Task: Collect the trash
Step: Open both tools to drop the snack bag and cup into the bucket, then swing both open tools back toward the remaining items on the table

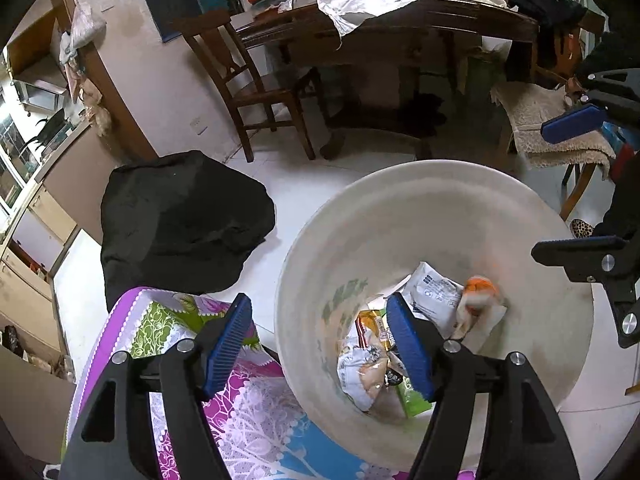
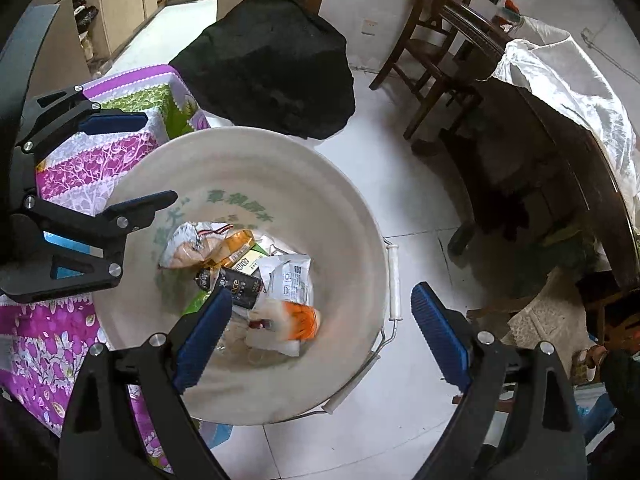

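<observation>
Crumpled orange-and-white wrapper (image 2: pixel 298 320), blurred, among packets in pale bucket (image 2: pixel 352 184).

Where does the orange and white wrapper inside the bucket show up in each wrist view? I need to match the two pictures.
Left wrist view: the orange and white wrapper lies right of centre, low in the bucket, just right of the left gripper's far finger.
Right wrist view: it sits lower centre, near the right gripper's left finger.
Shared landmark: the black bag on the floor beyond the bucket.
</observation>
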`<state>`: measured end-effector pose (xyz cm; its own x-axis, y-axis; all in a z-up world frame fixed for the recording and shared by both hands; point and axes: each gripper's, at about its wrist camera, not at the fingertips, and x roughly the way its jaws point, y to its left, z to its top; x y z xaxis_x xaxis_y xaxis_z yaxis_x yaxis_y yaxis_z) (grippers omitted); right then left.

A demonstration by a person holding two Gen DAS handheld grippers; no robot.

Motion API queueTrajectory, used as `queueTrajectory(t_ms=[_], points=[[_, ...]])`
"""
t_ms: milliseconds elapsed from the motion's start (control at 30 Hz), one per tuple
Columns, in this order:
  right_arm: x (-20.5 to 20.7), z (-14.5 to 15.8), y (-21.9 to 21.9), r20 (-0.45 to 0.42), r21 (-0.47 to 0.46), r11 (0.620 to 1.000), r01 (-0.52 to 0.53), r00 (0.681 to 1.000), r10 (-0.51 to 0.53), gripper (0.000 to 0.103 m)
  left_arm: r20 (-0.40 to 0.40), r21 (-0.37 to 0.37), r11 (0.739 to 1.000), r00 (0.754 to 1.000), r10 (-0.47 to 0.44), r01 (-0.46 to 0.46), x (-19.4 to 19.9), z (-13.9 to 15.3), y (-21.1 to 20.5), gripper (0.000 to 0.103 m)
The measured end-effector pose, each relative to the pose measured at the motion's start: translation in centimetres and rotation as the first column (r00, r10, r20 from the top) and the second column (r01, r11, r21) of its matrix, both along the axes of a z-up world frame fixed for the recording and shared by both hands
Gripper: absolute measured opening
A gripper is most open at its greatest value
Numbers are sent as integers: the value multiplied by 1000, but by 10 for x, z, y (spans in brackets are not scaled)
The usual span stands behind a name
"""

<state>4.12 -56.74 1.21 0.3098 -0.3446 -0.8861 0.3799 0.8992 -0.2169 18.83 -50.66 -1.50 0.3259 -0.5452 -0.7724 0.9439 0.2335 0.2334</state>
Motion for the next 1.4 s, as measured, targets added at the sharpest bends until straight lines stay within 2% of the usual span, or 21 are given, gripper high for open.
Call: queueTrajectory(t_ms=[400, 533, 600, 700, 800, 833, 900, 967, 1033, 1100, 1167, 1233, 1300, 1400], points=[[-4, -3, 5, -1, -17, 1000, 9, 1000, -9, 88, 23, -11, 1000, 1000, 2, -1, -8, 3, 1, 70], [-8, -2, 8, 30, -35, 999, 16, 999, -15, 88, 42, -18, 999, 999, 31, -30, -7, 1, 8, 70], [-11, 2, 13, 79, -67, 997, 31, 997, -26, 88, 61, -35, 998, 996, 62, -60, -6, 2, 13, 70], [-20, 12, 28, 183, -174, 982, 77, 982, -45, 88, 85, -77, 990, 989, 125, -118, -7, 1, 32, 72], [-33, 22, 58, 332, -266, 957, 119, 943, -24, 88, 107, -134, 973, 973, 203, -188, -4, 0, 62, 74], [-38, 23, 75, 395, -285, 949, 131, 918, -7, 88, 107, -153, 965, 967, 232, -214, -2, -1, 75, 74], [-43, 22, 93, 461, -286, 949, 132, 887, 15, 88, 92, -198, 936, 945, 313, -290, 5, -5, 111, 74], [-46, 16, 118, 544, -256, 960, 110, 838, 49, 88, 66, -231, 909, 926, 371, -348, 12, -6, 145, 74], [-42, 7, 136, 586, -224, 971, 80, 808, 68, 88, 25, -265, 872, 901, 434, -412, 20, -6, 191, 75], [-31, -1, 152, 599, -183, 982, 45, 797, 75, 88, -8, -293, 837, 877, 481, -462, 29, -3, 234, 76], [-12, -13, 166, 592, -124, 992, -15, 802, 86, 88, -34, -316, 788, 837, 547, -528, 40, -2, 284, 79], [11, -24, 179, 574, -74, 994, -77, 812, 106, 88, -44, -323, 734, 784, 619, -598, 53, 0, 328, 80], [34, -31, 193, 557, -46, 988, -147, 817, 148, 88, -56, -310, 671, 718, 694, -673, 71, -3, 373, 81], [74, -40, 225, 511, -33, 960, -278, 821, 255, 88, -95, -272, 591, 633, 768, -759, 92, -9, 422, 81]])
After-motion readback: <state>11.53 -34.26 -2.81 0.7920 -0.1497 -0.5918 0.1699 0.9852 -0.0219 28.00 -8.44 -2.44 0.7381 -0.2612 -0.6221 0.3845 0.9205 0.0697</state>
